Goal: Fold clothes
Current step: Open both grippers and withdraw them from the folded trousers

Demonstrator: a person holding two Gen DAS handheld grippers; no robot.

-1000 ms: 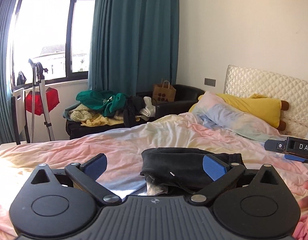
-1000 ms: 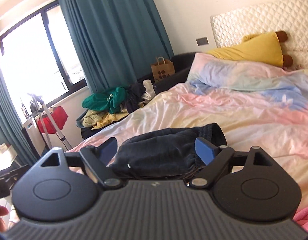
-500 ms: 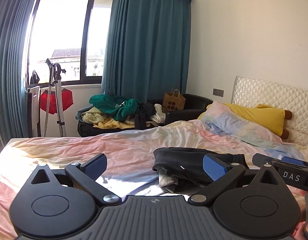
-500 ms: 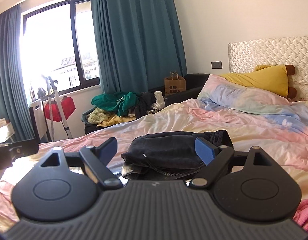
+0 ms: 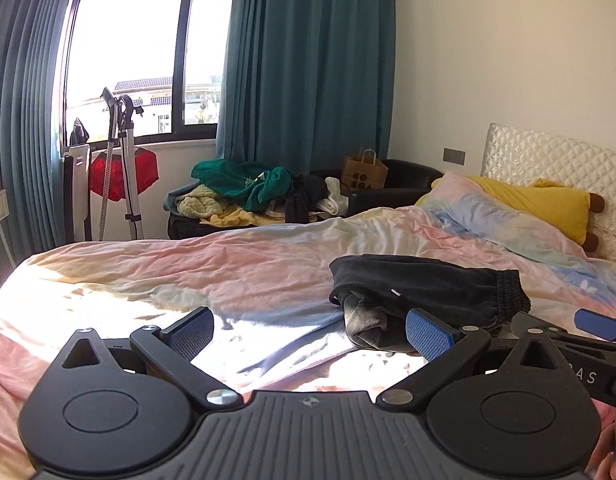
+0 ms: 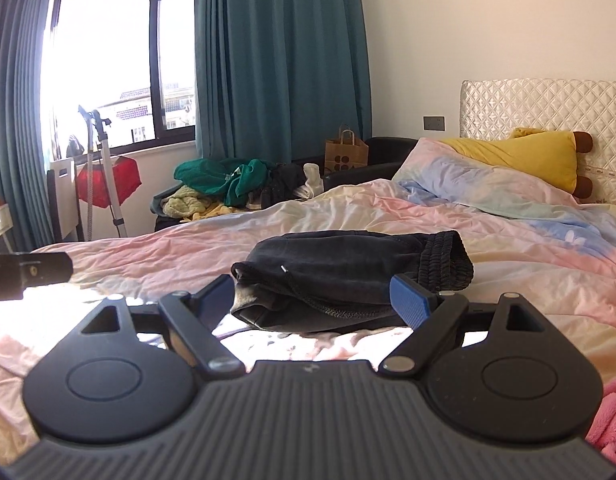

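Both cameras now sit lower and nearer the bed (image 5: pixel 155 272) than a second ago, so the black garment (image 6: pixel 340 268) fills more of each view, and I read the right wrist view as level where it was tilted before.

1. Left gripper (image 5: pixel 310 330): I see its jaws standing wide apart with nothing between the blue pads. It hovers over sunlit bedsheet, and the garment's near left corner lies just beyond its right-hand pad.

2. Right gripper (image 6: pixel 322 300): I see its jaws equally wide and gripping nothing. The garment's near edge lies just ahead, spanning the gap between the two pads; I cannot tell whether either pad touches the cloth. In the left wrist view this gripper shows at the right edge, just beside the garment's ribbed waistband.

3. Black garment: it lies bunched and roughly folded on the pastel bedsheet near the middle of the bed, with the elastic waistband toward the headboard (image 6: pixel 548 100) side and a grey inner layer and a drawcord showing at the near edge.

4. Surroundings: a yellow pillow (image 6: pixel 520 156) rests against the headboard. Beyond the far edge of the bed, a pile of clothes (image 5: pixel 243 192) covers a dark sofa, with a brown paper bag (image 5: pixel 364 172) beside it, below teal curtains (image 5: pixel 308 60). A pink cloth (image 6: pixel 608 420) shows at the near right edge of the bed.
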